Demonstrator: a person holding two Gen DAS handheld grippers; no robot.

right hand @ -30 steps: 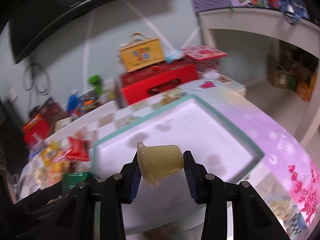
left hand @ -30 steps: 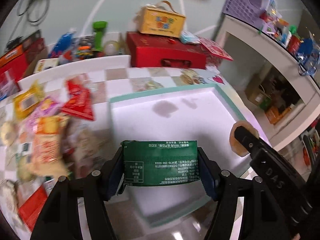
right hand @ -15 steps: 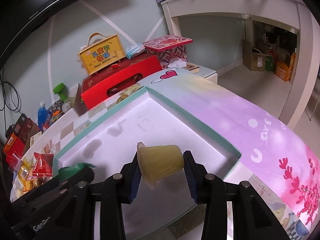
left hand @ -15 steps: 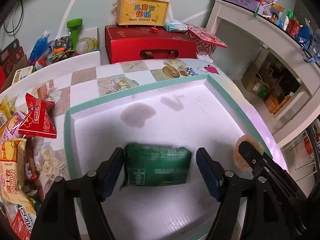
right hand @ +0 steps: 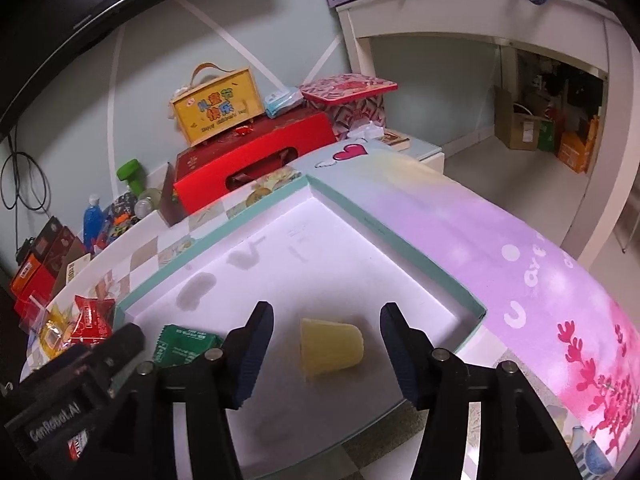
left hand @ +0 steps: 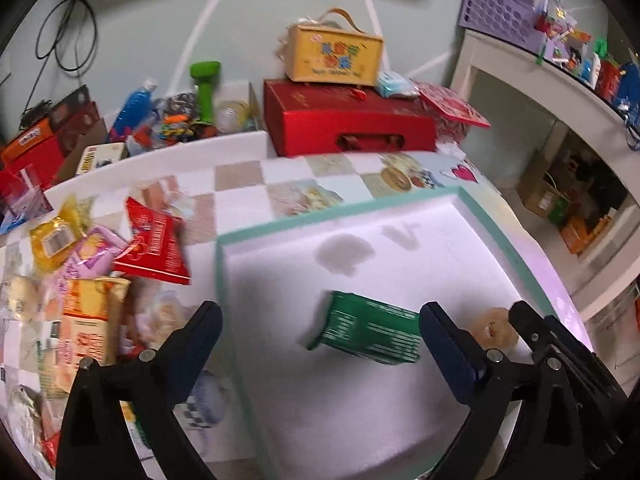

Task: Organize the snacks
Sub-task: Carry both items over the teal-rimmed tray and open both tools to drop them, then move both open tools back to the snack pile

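Observation:
A green snack packet (left hand: 370, 330) lies flat inside the white tray with a teal rim (left hand: 218, 264); it also shows in the right wrist view (right hand: 182, 344). My left gripper (left hand: 320, 344) is open and empty, its jaws spread wide over the tray's left rim. A yellow jelly cup (right hand: 331, 344) lies on its side in the tray (right hand: 394, 236). My right gripper (right hand: 326, 344) is open around it, not touching. The cup shows in the left wrist view (left hand: 494, 326) beside the right gripper's finger.
A heap of snack packets (left hand: 80, 280), with a red packet (left hand: 154, 248), lies left of the tray on the checked tablecloth. A red box (left hand: 348, 120) with a yellow case (left hand: 334, 56) on top stands behind. A white shelf (right hand: 480, 4) is at the right.
The left gripper let go of the green packet, which now lies in the tray, and has swung left. The right gripper opened and dropped the yellow jelly cup into the tray.

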